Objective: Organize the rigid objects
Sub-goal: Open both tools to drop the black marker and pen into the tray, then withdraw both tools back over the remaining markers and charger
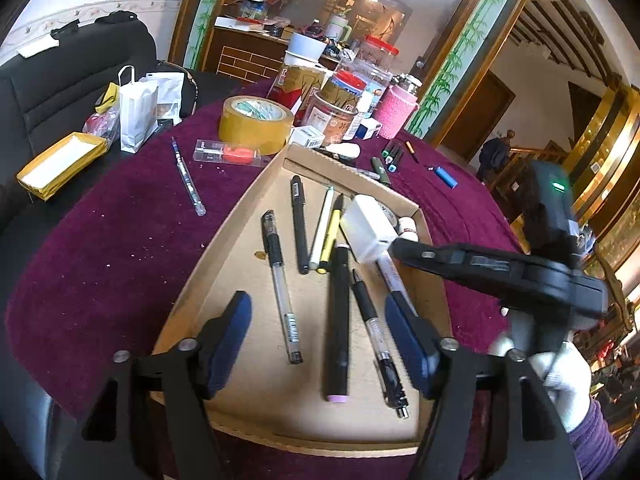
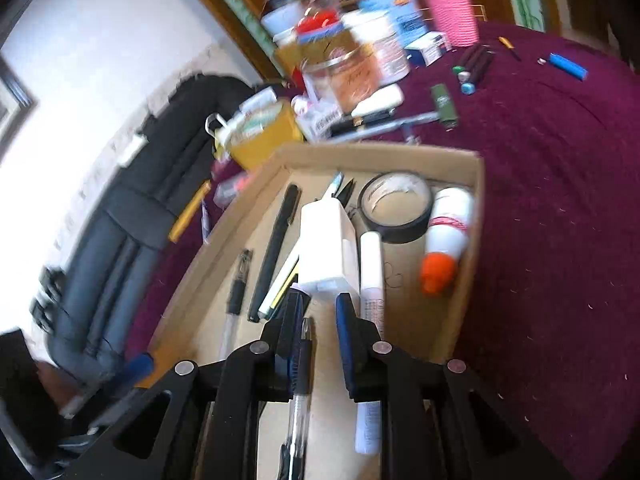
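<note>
A: Left gripper tilts down over the cardboard tray on the maroon tabletop, jaws wide apart w/ nothing between them; pens lie loose below.

B: Right gripper?

A: Angled down into the same tray, gloved hand behind it. A white box sits at its fingertips, jaws only slightly parted; can't tell if they're pinching it.

B: Diff. between views?

A: Right wrist view shows a tape roll and an orange-capped bottle in the tray's corner; left barely shows them.
</note>
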`<state>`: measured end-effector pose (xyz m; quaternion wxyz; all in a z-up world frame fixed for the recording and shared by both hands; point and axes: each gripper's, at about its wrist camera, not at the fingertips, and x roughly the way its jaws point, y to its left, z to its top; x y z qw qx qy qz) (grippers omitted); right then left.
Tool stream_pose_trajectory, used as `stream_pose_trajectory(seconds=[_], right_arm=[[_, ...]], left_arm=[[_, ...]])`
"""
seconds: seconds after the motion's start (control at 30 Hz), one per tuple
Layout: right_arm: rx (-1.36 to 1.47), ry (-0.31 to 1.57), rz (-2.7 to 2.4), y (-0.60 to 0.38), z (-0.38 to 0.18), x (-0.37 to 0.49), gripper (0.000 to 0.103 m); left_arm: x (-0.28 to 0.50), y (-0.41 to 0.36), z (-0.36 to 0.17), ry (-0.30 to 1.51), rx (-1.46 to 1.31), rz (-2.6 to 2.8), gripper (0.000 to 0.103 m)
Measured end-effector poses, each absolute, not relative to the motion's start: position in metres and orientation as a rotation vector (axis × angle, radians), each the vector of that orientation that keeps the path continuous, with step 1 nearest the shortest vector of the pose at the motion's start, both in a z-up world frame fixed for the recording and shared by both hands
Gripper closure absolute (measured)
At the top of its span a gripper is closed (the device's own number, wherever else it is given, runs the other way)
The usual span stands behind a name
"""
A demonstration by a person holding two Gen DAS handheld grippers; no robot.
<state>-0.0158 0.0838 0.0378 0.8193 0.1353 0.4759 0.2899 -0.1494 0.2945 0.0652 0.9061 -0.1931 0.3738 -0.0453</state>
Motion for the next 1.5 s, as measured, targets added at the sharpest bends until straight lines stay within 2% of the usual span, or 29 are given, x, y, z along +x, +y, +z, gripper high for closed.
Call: stream_pose_trajectory(seconds=[0.03, 0.13, 0.17, 0.3, 0.43, 0.7, 0.97, 1.3, 1.5], right_arm=[[0.303, 1.003, 0.628, 0.075, 0.042, -0.022, 0.079], [0.281, 0.916, 0.549, 0.034, 0.053, -0.058, 0.053], [0.275, 0.89, 0.512, 0.018, 0.055, -0.07, 0.051], [0.306, 0.816, 0.341, -0.051, 0.061, -0.111, 0.051], [0.39, 0.763, 0.21, -0.107, 0.063, -0.139, 0.047], [0.408, 0.772, 0.135, -0.13, 0.052, -0.159, 0.047], [0.349, 0.8, 0.19, -0.111, 0.04, -0.153, 0.046], [0.357, 0.799, 0.206, -0.109, 0.028, -0.149, 0.046], [0.375, 0.806, 0.212, -0.112, 0.022, -0.143, 0.045]], left_arm=[[-0.148, 0.291, 0.066, 0.769, -0.395, -0.106, 0.032], [-0.143, 0.277, 0.075, 0.712, -0.368, -0.16, 0.032], [-0.14, 0.272, 0.08, 0.679, -0.36, -0.183, 0.032], [-0.125, 0.248, 0.099, 0.535, -0.252, -0.182, 0.018], [-0.103, 0.22, 0.097, 0.455, -0.063, -0.132, 0.018], [-0.057, 0.224, 0.064, 0.772, -0.093, -0.1, 0.018], [-0.071, 0.226, 0.057, 0.84, -0.123, -0.047, 0.018], [-0.106, 0.241, 0.091, 0.63, -0.235, -0.072, 0.018], [-0.143, 0.217, 0.128, 0.481, -0.199, -0.182, 0.016]])
